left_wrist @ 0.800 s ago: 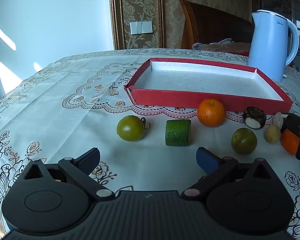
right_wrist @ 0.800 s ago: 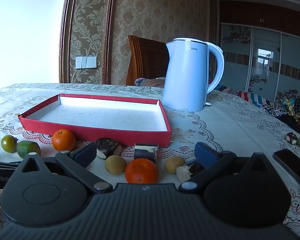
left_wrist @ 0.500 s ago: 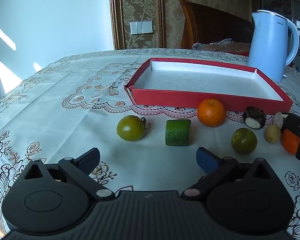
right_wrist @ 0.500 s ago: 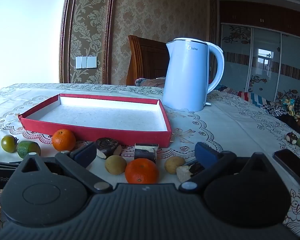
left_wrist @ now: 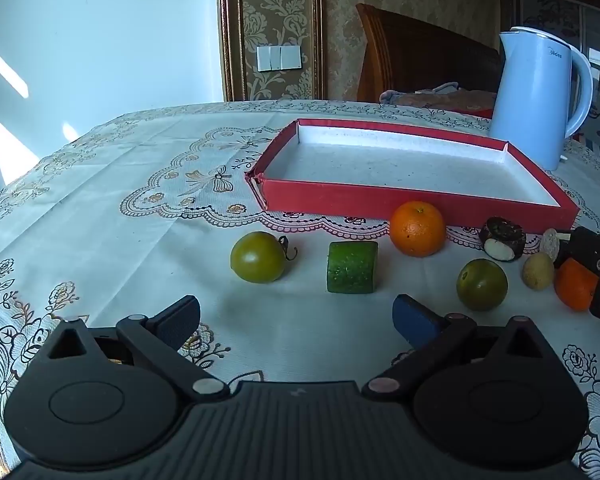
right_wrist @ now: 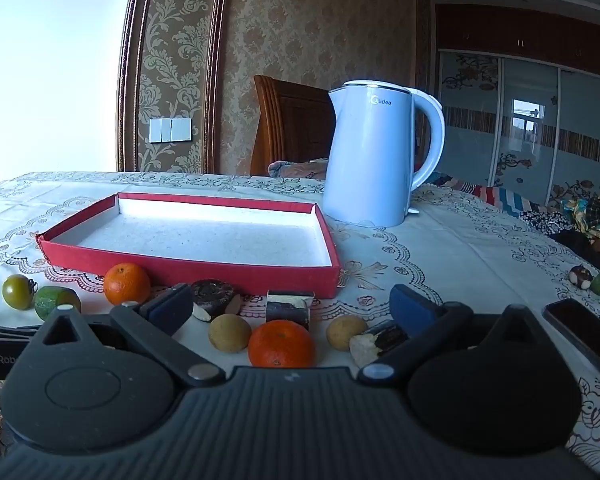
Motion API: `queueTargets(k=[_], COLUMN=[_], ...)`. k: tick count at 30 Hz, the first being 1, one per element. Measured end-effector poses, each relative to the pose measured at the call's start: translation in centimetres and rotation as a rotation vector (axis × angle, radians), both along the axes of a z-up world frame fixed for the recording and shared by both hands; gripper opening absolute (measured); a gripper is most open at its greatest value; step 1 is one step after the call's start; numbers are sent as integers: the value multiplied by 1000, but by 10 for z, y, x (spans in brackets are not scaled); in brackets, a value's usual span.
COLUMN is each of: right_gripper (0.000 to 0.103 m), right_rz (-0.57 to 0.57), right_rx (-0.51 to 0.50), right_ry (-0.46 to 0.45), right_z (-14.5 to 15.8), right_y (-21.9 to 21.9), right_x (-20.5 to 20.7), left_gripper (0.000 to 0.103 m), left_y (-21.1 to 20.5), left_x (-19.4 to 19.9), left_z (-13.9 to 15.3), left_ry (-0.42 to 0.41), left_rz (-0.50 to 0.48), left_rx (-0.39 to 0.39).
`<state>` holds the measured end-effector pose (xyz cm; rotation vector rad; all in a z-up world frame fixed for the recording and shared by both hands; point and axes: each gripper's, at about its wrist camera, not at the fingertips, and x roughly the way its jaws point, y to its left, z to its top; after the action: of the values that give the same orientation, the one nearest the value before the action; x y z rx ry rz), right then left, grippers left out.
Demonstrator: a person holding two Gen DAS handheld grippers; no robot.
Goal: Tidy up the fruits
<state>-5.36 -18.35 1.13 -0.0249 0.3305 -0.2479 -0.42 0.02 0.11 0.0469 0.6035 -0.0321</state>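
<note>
Left tongs [left_wrist: 296, 318] open, holding nothing, low over the table [left_wrist: 100, 220]. Right tongs [right_wrist: 291, 306] open too, a tangerine [right_wrist: 281, 343] between the fingers, not gripped. Fruits lie in a row along the near wall of the red tray [right_wrist: 188, 268]; green tomato [left_wrist: 258, 257] leftmost.

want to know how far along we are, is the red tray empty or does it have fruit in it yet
Empty. The red tray shows only its bare white floor in both views; the fruit lies on the tablecloth outside it.
</note>
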Motion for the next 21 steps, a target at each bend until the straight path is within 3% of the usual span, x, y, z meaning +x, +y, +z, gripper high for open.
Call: queueTargets(k=[21], right_gripper=[103], right_rz=[6], right_rx=[0], right_ry=[1], right_z=[-1], right_y=[0], right_x=[-1], left_gripper=[103], left_y=[-5], left_x=[-2], left_z=[0], left_ry=[-3], left_rz=[-32], left_rx=[20])
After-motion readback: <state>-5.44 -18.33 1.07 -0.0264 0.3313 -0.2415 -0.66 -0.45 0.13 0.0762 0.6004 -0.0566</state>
